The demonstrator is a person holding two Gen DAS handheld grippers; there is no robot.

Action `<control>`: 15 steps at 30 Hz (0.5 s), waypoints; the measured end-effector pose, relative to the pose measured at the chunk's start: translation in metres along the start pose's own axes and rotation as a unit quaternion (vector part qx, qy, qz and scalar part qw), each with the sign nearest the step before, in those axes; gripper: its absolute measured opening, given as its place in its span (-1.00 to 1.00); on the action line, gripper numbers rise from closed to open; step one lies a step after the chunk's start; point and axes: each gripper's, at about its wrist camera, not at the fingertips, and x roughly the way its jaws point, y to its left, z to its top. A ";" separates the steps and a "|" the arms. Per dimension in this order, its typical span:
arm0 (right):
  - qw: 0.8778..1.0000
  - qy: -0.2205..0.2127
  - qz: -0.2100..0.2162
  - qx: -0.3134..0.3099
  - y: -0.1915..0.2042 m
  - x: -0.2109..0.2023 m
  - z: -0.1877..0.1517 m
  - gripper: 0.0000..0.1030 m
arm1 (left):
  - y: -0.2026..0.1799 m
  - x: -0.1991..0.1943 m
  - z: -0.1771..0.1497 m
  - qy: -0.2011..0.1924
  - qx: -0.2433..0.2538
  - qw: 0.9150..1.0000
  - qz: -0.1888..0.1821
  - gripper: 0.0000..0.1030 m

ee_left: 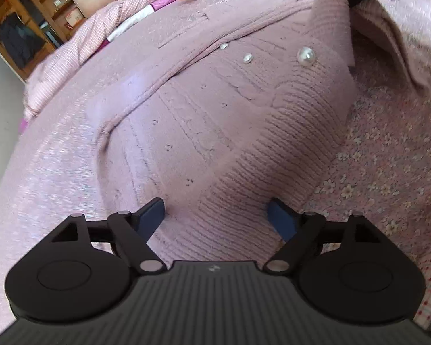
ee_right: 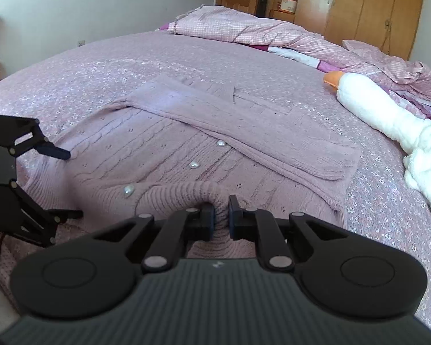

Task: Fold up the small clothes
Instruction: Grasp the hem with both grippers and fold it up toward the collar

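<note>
Left gripper (ee_left: pixel 217 215): jaws spread wide, straddling the ribbed hem of the cardigan (ee_left: pixel 215 120) with nothing pinched; in the right wrist view it shows at the left edge (ee_right: pixel 69 184), 1 finger over the knit, the other low beside it.
Cardigan (ee_right: pixel 186 155): mauve knit, lying on the bed (ee_right: pixel 100 66) near its front edge, 1 sleeve (ee_right: pixel 244 132) folded flat across the body.
Buttons: 3 pearl ones (ee_right: pixel 193 164) in a slanted row down the front.
Right gripper (ee_right: pixel 221 215): jaws pressed close on a bunched fold of the cardigan's ribbed edge, raising it into a hump.
Quilt (ee_right: pixel 244 28): pink check, heaped along the far side of the bed.
Plush goose (ee_right: pixel 388 115): white, orange beak, lying right of the cardigan, apart from it.
</note>
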 end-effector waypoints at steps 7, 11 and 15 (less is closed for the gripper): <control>0.999 -0.019 -0.013 0.035 -0.003 -0.004 -0.005 -0.76 | 0.041 -0.003 0.010 -0.003 -0.108 0.992 -0.064 -0.73; 0.998 -0.035 -0.030 0.051 -0.005 -0.008 -0.002 -0.76 | 0.063 -0.011 0.023 -0.028 -0.148 0.987 -0.056 -0.81; 0.995 -0.062 -0.047 0.062 -0.012 -0.010 0.008 -0.76 | 0.077 -0.018 0.042 -0.055 -0.168 0.983 -0.044 -0.83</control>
